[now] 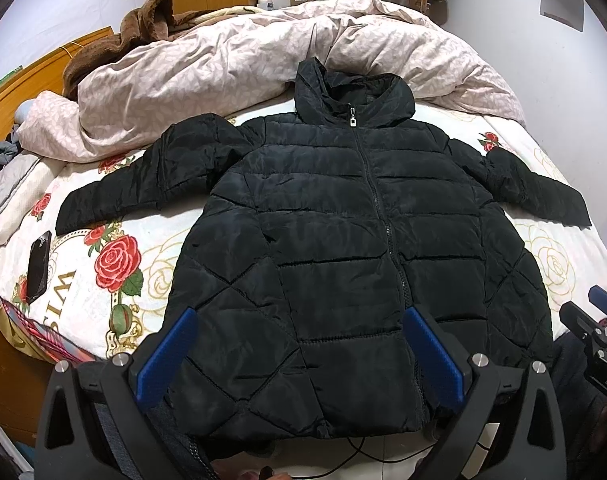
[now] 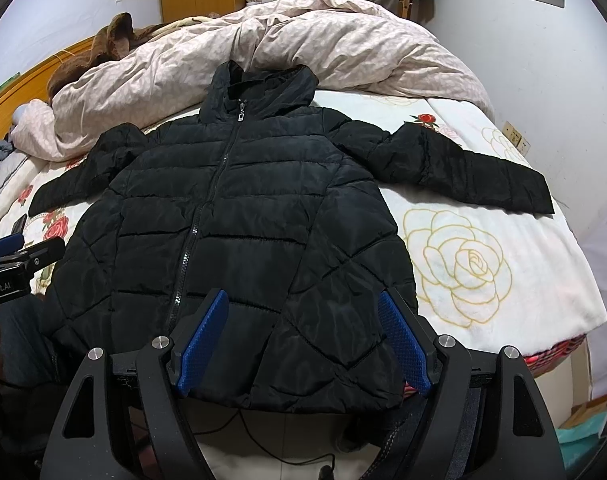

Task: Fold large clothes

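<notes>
Black puffer jacket (image 1: 343, 216) lay front-up and zipped on the rose-print sheet (image 1: 115, 256), both sleeves spread outward, its hood against a bunched pink duvet (image 1: 223, 60). Left gripper (image 1: 299, 312) and right gripper (image 2: 303, 296) hovered over the hem (blue pads spread wide, grasping nothing). Dark phone (image 1: 38, 266) rested left of the jacket.

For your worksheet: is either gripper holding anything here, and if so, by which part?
Nothing is held. The left gripper and right gripper are both open above the hem of the jacket, gripping no part of it.
</notes>
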A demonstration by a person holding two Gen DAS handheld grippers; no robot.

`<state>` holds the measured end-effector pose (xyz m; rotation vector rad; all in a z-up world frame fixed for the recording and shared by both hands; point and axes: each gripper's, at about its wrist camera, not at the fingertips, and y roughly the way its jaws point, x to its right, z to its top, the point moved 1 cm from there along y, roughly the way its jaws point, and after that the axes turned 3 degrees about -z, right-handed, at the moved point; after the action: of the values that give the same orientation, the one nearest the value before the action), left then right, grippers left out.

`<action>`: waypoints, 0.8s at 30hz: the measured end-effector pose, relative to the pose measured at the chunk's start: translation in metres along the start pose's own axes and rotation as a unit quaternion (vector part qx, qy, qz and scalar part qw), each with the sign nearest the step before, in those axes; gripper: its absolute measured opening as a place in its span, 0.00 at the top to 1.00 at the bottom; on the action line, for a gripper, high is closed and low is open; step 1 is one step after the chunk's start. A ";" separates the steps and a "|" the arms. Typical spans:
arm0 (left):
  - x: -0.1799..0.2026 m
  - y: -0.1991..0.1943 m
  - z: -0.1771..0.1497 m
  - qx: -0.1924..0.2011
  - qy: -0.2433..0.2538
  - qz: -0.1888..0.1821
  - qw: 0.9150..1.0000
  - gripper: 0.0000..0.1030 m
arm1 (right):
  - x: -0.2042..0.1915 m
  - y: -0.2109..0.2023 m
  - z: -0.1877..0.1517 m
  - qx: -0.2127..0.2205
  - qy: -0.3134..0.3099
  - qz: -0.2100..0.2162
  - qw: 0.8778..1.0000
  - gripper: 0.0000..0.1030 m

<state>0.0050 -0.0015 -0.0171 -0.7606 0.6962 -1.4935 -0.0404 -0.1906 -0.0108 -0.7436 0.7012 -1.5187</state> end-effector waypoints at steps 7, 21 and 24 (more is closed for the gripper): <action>0.002 0.001 -0.002 -0.001 -0.001 -0.002 1.000 0.00 | 0.000 0.000 0.000 0.000 0.000 0.000 1.000 0.25; 0.001 0.001 -0.001 -0.002 -0.002 -0.002 1.000 0.00 | 0.001 0.001 0.000 -0.001 0.000 0.000 1.000 0.25; 0.002 0.001 -0.001 -0.002 -0.002 -0.003 1.000 0.00 | 0.001 0.001 0.000 -0.002 0.000 0.000 1.000 0.25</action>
<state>0.0044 -0.0039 -0.0186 -0.7701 0.6944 -1.4959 -0.0401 -0.1912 -0.0113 -0.7467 0.7037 -1.5179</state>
